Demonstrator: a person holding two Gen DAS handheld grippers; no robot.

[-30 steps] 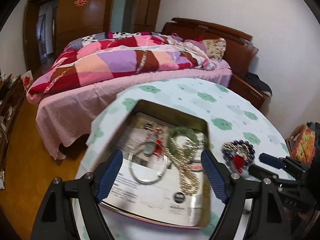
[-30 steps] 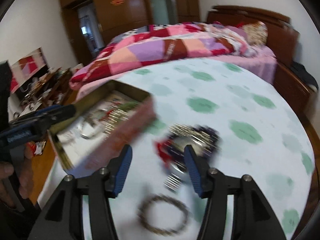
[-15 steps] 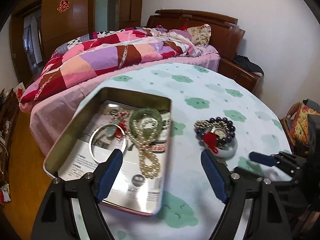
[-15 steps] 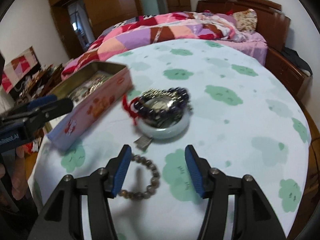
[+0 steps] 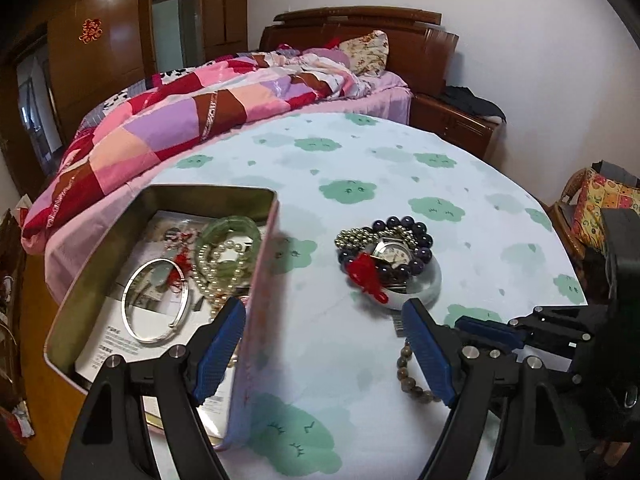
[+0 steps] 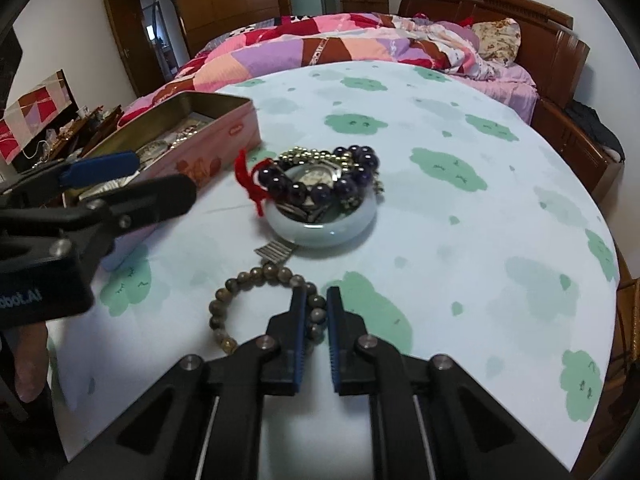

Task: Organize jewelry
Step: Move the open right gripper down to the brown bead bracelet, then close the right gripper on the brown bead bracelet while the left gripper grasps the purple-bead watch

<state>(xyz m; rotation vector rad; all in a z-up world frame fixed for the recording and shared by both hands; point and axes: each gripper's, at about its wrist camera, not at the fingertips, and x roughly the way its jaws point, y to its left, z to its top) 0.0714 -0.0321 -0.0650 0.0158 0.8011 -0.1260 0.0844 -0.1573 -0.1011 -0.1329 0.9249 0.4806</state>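
Note:
A brown bead bracelet (image 6: 256, 300) lies on the tablecloth; my right gripper (image 6: 317, 308) is shut on its right side. It also shows in the left wrist view (image 5: 412, 376). Behind it a pale jade bangle (image 6: 324, 228) holds a watch (image 6: 316, 178), a purple bead bracelet (image 6: 320, 190) and a red tassel (image 6: 250, 188). The pink tin box (image 6: 188, 140) at the left holds a silver bangle (image 5: 156, 304), pearls (image 5: 218, 276) and a green bangle (image 5: 230, 226). My left gripper (image 5: 324, 344) is open, straddling the tin's right wall (image 5: 256, 312).
The round table (image 6: 460, 208) has a white cloth with green cloud prints. A bed with a patchwork quilt (image 5: 192, 116) stands behind it. A wooden nightstand (image 5: 452, 124) is at the back right and a wardrobe (image 5: 120, 40) at the back left.
My right gripper has come down and closed on the brown bead bracelet. My left gripper has shifted right, from over the tin to its right wall.

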